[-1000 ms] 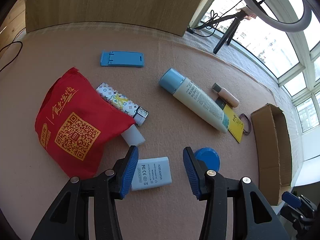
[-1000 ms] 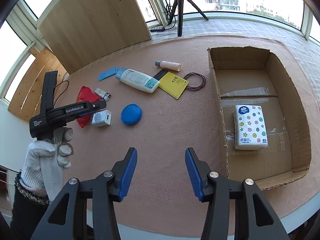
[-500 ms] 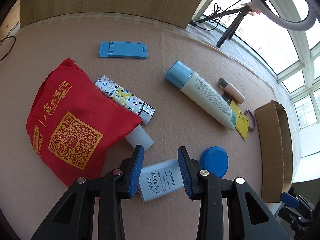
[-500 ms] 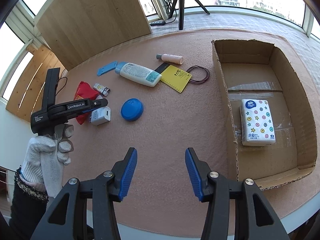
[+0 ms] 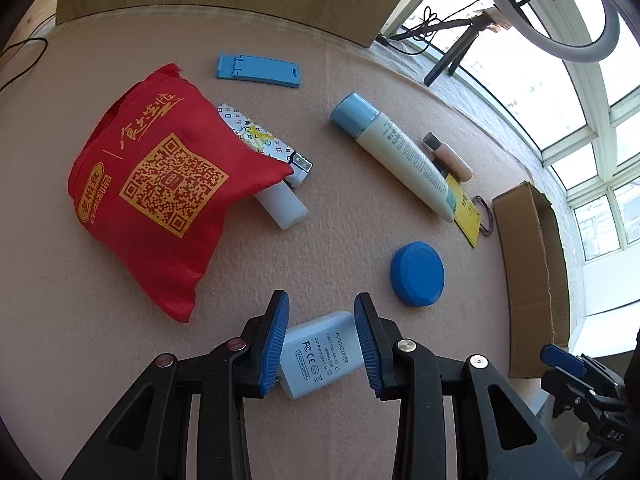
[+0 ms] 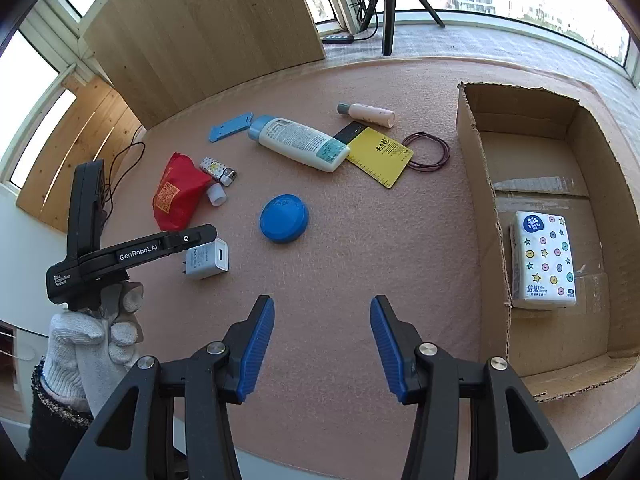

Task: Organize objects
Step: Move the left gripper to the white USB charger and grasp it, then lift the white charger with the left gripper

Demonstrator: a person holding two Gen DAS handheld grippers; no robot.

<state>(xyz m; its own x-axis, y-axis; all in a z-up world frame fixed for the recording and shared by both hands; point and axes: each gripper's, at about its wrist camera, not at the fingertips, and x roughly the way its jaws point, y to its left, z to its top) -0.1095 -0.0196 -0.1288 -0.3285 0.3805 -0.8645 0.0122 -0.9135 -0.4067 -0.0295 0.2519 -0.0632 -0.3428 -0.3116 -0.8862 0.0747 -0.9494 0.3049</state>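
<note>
A blue round lid [image 5: 417, 273] lies just right of the left tongs [image 5: 320, 344]; a red bag [image 5: 160, 196] lies to their left, covering part of a patterned lighter [image 5: 272, 148]. The white AC adapter [image 5: 320, 352] sits on the desk [image 5: 60, 340] between the blue pads [image 5: 276, 340], which touch its sides. The right tongs [image 6: 322, 346] stand open, holding nothing, beside the cardboard box [image 6: 480, 184].

The tissue pack [image 6: 545, 259] lies in the box [image 6: 476, 184] at the mat's [image 6: 344, 280] right edge. The bag [image 6: 176, 192] lies near the left edge, the lid [image 6: 283, 218] between them.
</note>
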